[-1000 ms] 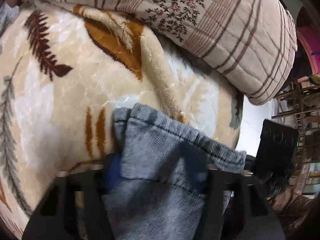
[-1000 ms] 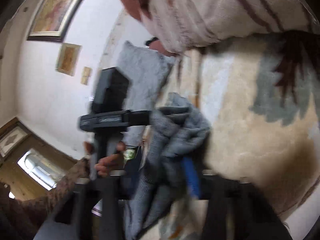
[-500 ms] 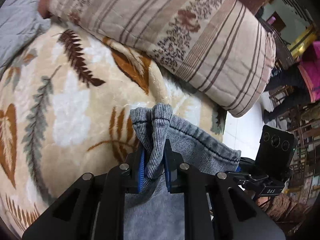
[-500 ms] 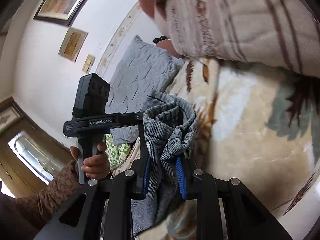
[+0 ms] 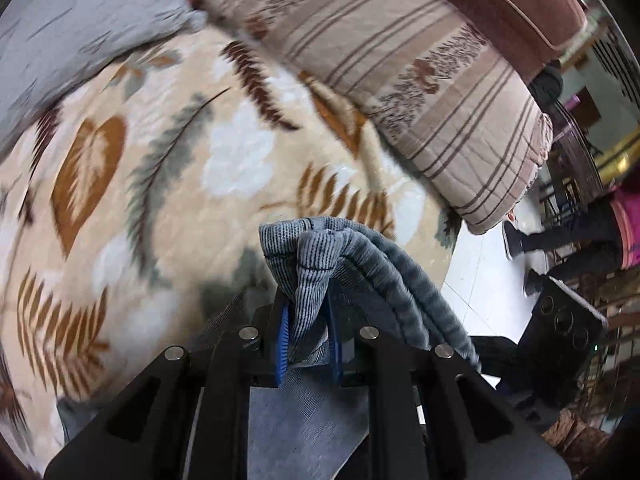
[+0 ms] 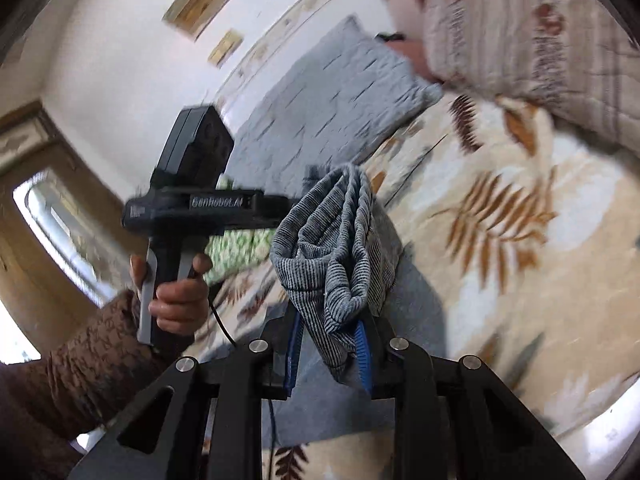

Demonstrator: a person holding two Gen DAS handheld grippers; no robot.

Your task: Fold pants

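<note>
The grey ribbed pants (image 5: pixel 348 248) hang bunched above a cream leaf-patterned blanket (image 5: pixel 160 200). My left gripper (image 5: pixel 308 336) is shut on one corner of their thick hem, with the cloth squeezed between its blue pads. In the right wrist view, my right gripper (image 6: pixel 330 344) holds another bunch of the pants (image 6: pixel 336 248); its jaws are opening slightly while the pads still press on the fabric. The hem stretches between the two grippers. A hand (image 6: pixel 176 300) in a brown sleeve holds the left tool's black body (image 6: pixel 188 200) just to the left of the cloth.
A striped beige quilt (image 5: pixel 400 60) lies rolled along the blanket's far side. A grey quilted pillow (image 6: pixel 332 92) lies at the head of the bed. White floor (image 5: pixel 480 280), chairs and a standing person (image 5: pixel 580 240) are beyond the bed's right edge.
Both grippers have risen and rolled, lifting the pants' hem off the blanket. The left gripper's jaws closed onto the hem, which lay loose between them a second ago.
</note>
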